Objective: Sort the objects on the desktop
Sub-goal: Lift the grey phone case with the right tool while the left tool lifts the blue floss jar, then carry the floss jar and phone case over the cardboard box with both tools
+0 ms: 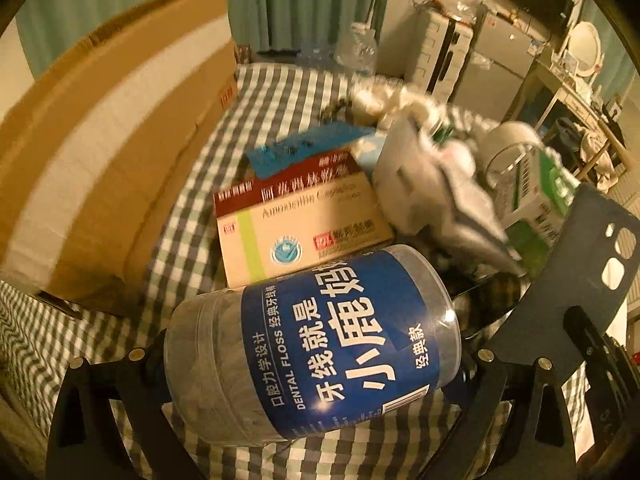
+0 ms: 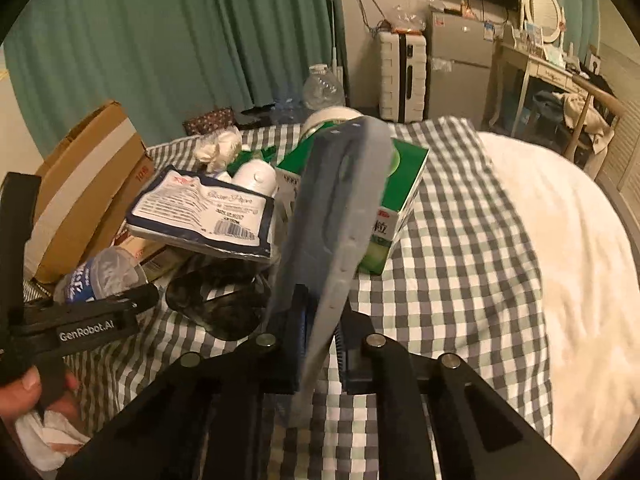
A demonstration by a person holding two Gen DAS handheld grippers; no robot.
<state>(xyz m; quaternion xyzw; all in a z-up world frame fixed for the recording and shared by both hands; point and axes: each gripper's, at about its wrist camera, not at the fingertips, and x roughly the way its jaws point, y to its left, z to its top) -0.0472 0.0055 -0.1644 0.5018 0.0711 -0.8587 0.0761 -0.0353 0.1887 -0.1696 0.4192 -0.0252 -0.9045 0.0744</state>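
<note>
Left wrist view: the left hand-held gripper (image 1: pixel 316 364) clamps a clear jar (image 1: pixel 312 344) labelled "DENTAL FLOSS", above a checked cloth (image 1: pixel 188 216); an "Amoxicillin Capsules" box (image 1: pixel 300 224) lies behind it.

Right wrist view: the right hand-held gripper (image 2: pixel 320 352), nearly closed, pinches a grey phone case (image 2: pixel 336 216) upright before a green carton (image 2: pixel 404 184); "GenRobot.AI" marks the other gripper.

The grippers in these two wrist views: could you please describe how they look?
Both are matte black plastic with angular linkage arms and round silver pivot pins. The left gripper carries white "GenRobot.AI" lettering on its side. The right gripper has blue ribbed pads on its jaws. No cables or sleeves show.
</note>
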